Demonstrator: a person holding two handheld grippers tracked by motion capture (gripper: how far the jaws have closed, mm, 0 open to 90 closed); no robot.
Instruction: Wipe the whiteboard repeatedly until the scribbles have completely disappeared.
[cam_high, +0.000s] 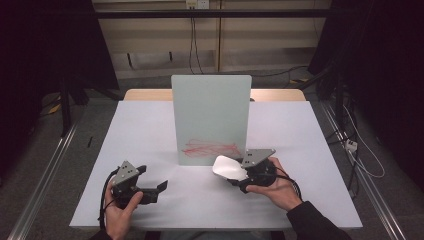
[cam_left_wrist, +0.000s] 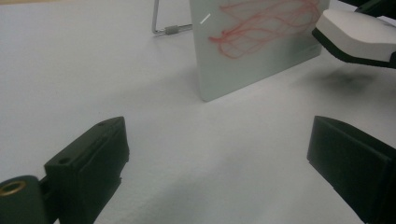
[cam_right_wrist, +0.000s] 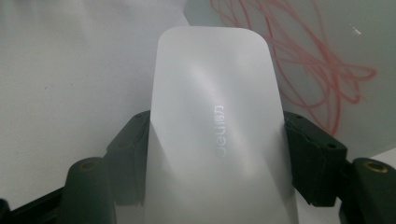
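A white board stands upright at the middle of the table, with red scribbles low on its face. My right gripper is shut on a white eraser, holding it just off the board's lower right corner, above the table. In the right gripper view the eraser sits clamped between both jaws of my right gripper, with the scribbles behind it. My left gripper rests low at the front left, open, with nothing between its jaws.
The white table top spreads wide on both sides of the board. A thin wire stand props the board from behind. Dark floor, metal rails and cables surround the table.
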